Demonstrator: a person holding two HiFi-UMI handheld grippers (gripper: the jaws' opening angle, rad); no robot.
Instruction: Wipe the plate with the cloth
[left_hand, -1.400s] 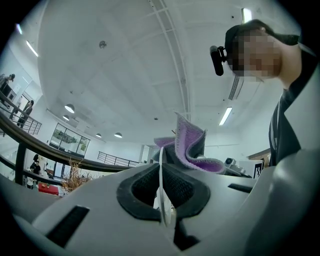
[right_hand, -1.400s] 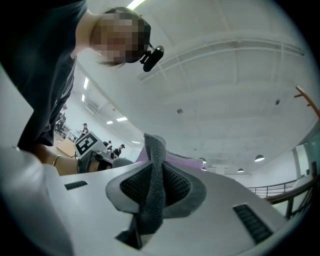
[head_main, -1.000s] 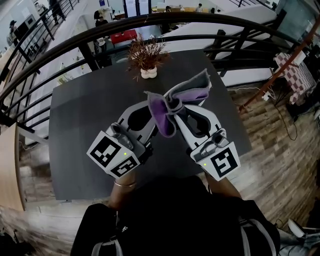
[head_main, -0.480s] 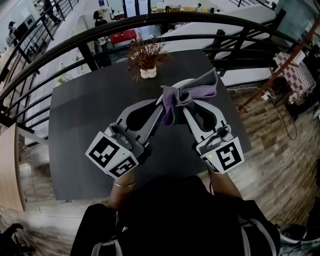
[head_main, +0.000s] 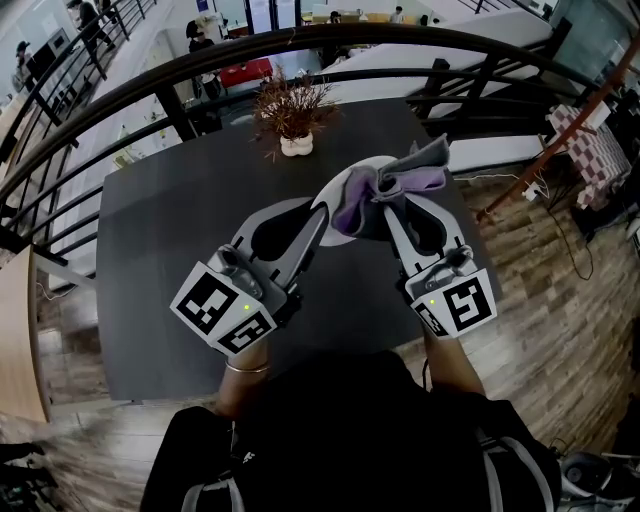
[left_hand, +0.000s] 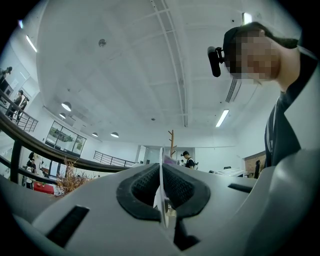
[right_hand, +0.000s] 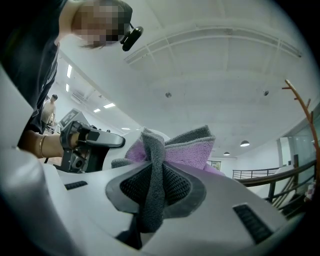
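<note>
**Plate pinched on the left, cloth pressed to it on the right**

The left gripper (head_main: 318, 214) has its jaws nearly together on the rim of the plate (head_main: 352, 170). In the left gripper view the plate (left_hand: 161, 192) shows edge-on as a thin white line standing upright between the two dark pads (left_hand: 137, 190), which press on it from both sides.

The right gripper (head_main: 392, 207) pinches the cloth (head_main: 388, 188). In the right gripper view a grey fold of the cloth (right_hand: 152, 180) runs down between the pads, and the purple side fans out above the jaws.

From the head view the plate sits over the far right part of the dark table (head_main: 180, 220), just beyond the tips of both grippers. The two grippers point toward each other in a V. The bunched cloth lies against the face of the plate and covers its middle and right side, so only the left and upper rim show white. One grey corner of the cloth sticks out to the right past the plate.

Each gripper carries its marker cube (head_main: 225, 310) near the person's body.

A dried plant (head_main: 293, 110) in a small white pot (head_main: 297, 146) stands at the far edge of the table, well apart from the plate. A dark curved railing (head_main: 150, 90) runs behind it.
</note>
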